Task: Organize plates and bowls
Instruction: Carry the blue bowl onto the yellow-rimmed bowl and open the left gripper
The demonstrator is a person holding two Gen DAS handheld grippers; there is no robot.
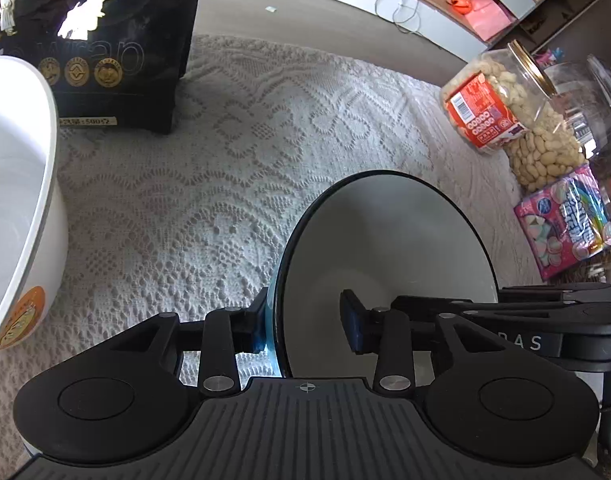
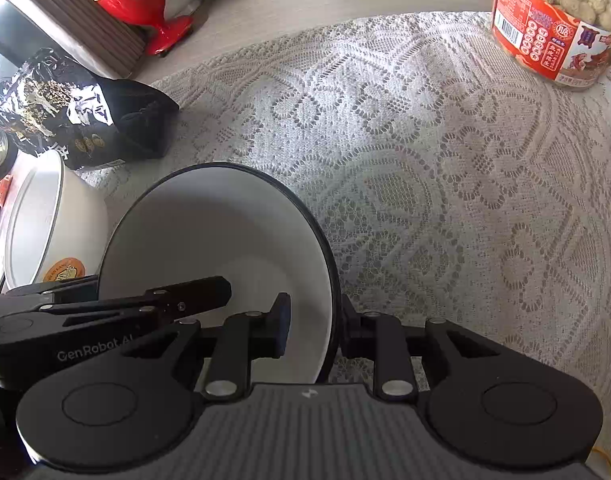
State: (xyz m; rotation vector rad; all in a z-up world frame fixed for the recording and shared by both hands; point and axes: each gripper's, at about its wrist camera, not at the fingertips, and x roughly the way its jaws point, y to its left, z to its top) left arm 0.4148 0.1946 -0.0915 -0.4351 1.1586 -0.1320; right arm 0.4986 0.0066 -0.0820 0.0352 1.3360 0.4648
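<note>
Now, bowl (image 2: 217,248) tipped, mouth twd cams, R tongs (image 2: 311,330) pinching rim, L tongs (image 1: 305,326) loose

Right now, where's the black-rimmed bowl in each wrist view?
Left wrist: black-rimmed bowl sits lower centre-right, its rim between the left gripper fingers.
Right wrist: same bowl sits lower centre-left, its rim between the right gripper fingers.
Shared landmark: black foil bag, upper left in both; the white pot lies below it.
</note>
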